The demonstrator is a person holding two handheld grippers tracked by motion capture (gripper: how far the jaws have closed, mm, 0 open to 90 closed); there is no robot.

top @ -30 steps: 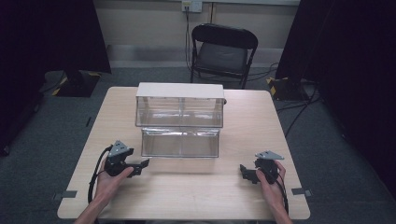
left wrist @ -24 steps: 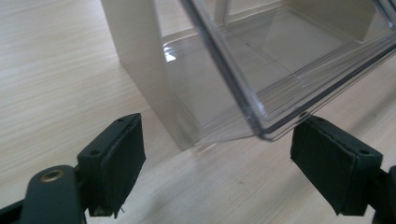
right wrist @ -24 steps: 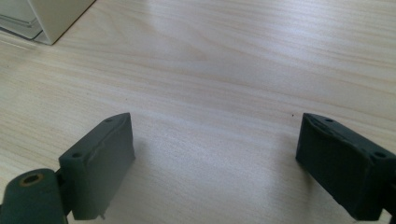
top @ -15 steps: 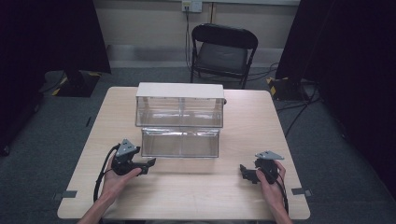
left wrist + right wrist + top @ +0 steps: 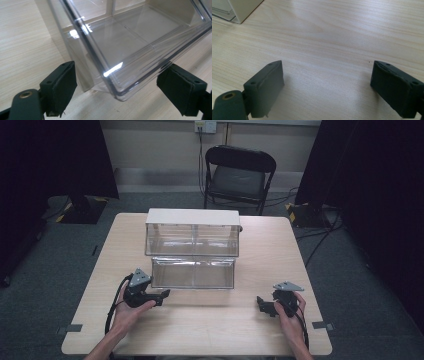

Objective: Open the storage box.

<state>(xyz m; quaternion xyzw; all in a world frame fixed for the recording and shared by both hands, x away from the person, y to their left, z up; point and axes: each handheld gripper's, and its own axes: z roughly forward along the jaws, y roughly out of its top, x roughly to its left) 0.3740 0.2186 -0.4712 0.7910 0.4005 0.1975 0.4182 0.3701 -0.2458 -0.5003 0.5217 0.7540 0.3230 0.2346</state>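
Table point(image 5: 200, 335): pale wood, bare across the near half; chair point(image 5: 239, 172) beyond the far edge.

Drawer unit point(image 5: 192, 239): clear plastic with a white top, mid-table, a divider down its middle.

Lower drawer point(image 5: 193, 273): pulled out toward the near edge, apparently empty, though glare on the plastic makes that hard to confirm. In the left gripper view, front corner point(image 5: 117, 93) lying between the jaws and a little beyond them.

Left gripper point(image 5: 161, 296): just beside the drawer's front left corner, pointing right along the front wall. Jaws spread wide, nothing between the pads point(image 5: 62, 87), no contact with the plastic.

Right gripper point(image 5: 261, 304): well apart from the drawer, low over bare wood near the right edge. Jaws spread wide here too point(image 5: 327, 92), holding nothing.

Step in hand: likely bringing the left gripper onto the drawer front, to shut it or draw it further.

Doing it well: squaring the jaws to the front wall rather than the rounded corner, where pads would slip; one pad inside the lip, one outside, closing gently since the thin plastic flexes.

Push or pull: straight along the runners, not sideways, to avoid jamming or dragging the whole unit.

Support: right gripper free to brace the white top if the unit slides.
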